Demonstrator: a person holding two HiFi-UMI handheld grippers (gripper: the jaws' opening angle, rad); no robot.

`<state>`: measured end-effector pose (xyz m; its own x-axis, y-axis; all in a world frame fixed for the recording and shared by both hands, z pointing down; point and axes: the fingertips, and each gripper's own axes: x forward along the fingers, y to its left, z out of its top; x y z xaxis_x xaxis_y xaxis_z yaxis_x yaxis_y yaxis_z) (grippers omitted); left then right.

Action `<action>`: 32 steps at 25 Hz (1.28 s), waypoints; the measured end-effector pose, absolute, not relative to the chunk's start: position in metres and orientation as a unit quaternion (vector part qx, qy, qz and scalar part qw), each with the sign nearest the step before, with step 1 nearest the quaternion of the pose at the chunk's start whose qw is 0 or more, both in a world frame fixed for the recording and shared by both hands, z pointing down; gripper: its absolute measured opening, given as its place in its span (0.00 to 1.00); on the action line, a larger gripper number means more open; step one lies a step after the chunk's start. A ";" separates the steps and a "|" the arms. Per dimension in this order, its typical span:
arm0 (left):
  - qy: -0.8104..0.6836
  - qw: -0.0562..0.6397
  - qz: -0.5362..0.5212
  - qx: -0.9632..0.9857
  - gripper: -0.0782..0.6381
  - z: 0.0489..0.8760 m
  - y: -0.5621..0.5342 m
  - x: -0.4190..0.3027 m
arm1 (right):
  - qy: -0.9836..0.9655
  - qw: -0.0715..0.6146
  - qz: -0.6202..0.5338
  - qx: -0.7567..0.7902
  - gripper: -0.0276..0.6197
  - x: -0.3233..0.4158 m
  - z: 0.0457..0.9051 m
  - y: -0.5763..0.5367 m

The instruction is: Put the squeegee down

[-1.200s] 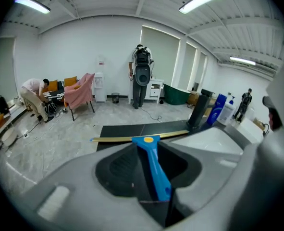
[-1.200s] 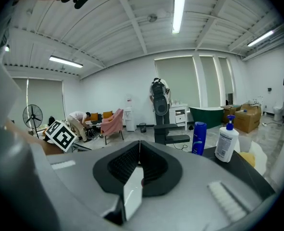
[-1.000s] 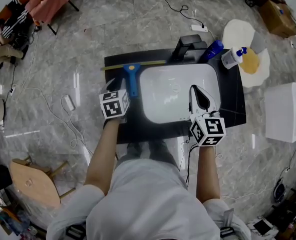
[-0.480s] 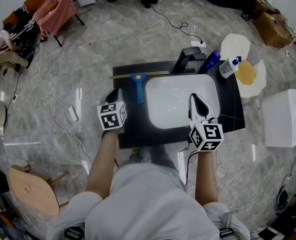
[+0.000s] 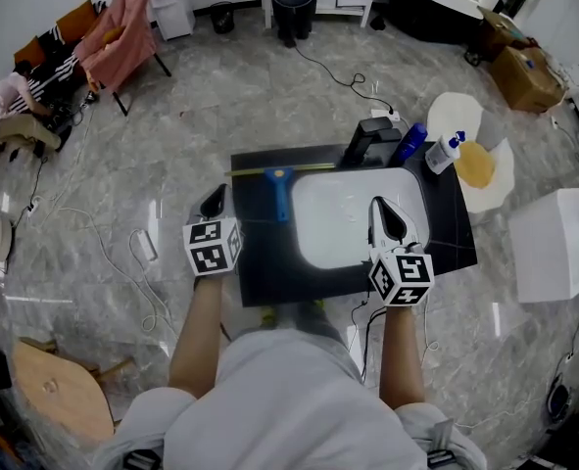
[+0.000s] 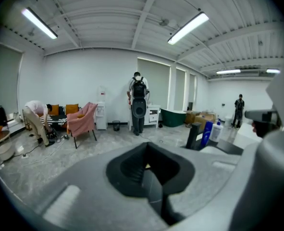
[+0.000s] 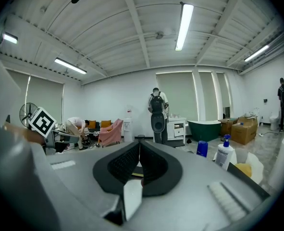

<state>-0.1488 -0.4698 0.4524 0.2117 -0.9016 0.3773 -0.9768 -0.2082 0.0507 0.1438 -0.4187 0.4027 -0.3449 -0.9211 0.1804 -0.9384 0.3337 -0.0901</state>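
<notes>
Where squeegee point(image 5: 281, 192) lies (seemingly flat): countertop point(image 5: 263, 262).

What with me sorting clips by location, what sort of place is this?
Likely a big open studio or test hall with a mock bathroom set up in it: a white sink in a black counter stands alone on the marble-look floor, and a dark green bathtub sits at the far end.

Black counter point(image 5: 258, 262), squeegee point(image 5: 281, 190), blue bottle point(image 5: 410, 143)
</notes>
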 end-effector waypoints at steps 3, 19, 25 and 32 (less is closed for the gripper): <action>-0.613 0.124 0.122 0.771 0.11 0.430 -0.464 -0.159 | -0.813 0.045 0.084 0.574 0.05 0.138 0.395 -0.414; -0.603 0.058 0.070 0.792 0.11 0.367 -0.439 -0.194 | -0.804 0.031 0.057 0.592 0.05 0.122 0.369 -0.385; -0.593 0.041 0.060 0.802 0.11 0.351 -0.433 -0.202 | -0.800 0.027 0.042 0.598 0.05 0.113 0.357 -0.375; -0.586 0.043 0.062 0.807 0.11 0.350 -0.431 -0.211 | -0.800 0.026 0.039 0.599 0.05 0.103 0.354 -0.369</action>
